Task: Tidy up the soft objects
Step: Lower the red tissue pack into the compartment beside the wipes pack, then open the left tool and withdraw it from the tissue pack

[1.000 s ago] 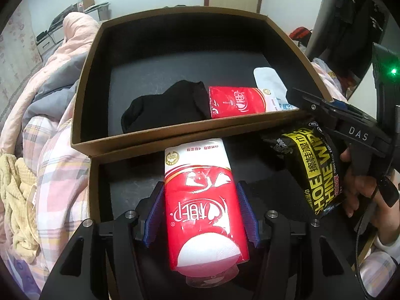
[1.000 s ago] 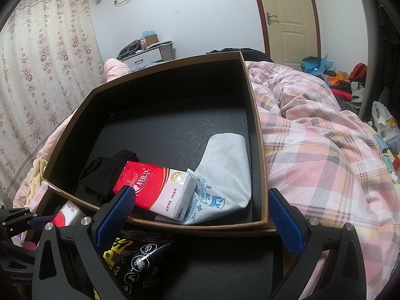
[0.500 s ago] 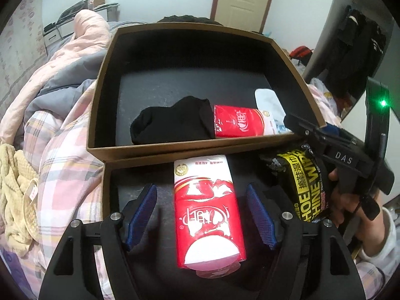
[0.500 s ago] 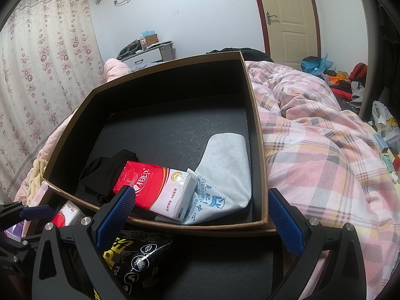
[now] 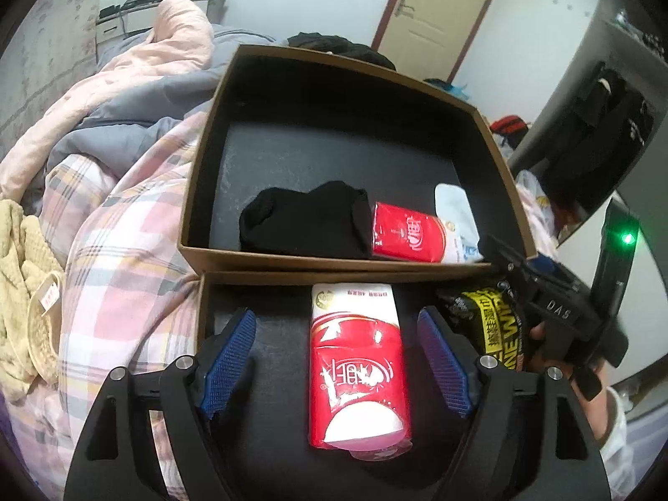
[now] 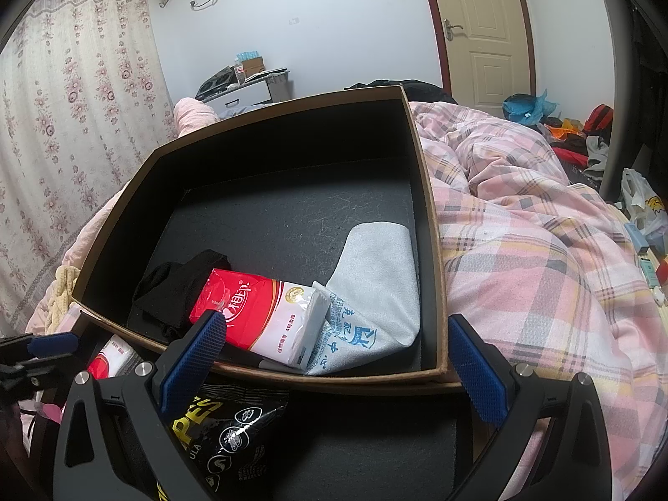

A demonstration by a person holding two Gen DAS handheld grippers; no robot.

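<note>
A red tissue pack (image 5: pixel 357 371) lies in the near black tray (image 5: pixel 275 334), between the spread fingers of my open left gripper (image 5: pixel 336 369); the pads do not touch it. A black wipes pack (image 5: pixel 497 330) lies to its right in the same tray, also in the right wrist view (image 6: pixel 225 430). My right gripper (image 6: pixel 334 371) is open and empty over the tray's right part. The brown box (image 6: pixel 430 225) behind holds a black sock (image 6: pixel 179 288), a second red tissue pack (image 6: pixel 259 313) and a grey-white cloth pouch (image 6: pixel 371 275).
Both boxes rest on a pink plaid quilt (image 6: pixel 542 259). A yellow knit cloth (image 5: pixel 25 292) lies at the left. A pink and grey duvet (image 5: pixel 137 83) is bunched behind. A door (image 6: pixel 488 29) and floor clutter (image 6: pixel 584 129) are at the far right.
My left gripper has opened and let go of the red tissue pack, which now lies in the near tray, and has drawn back. The right gripper has not moved.
</note>
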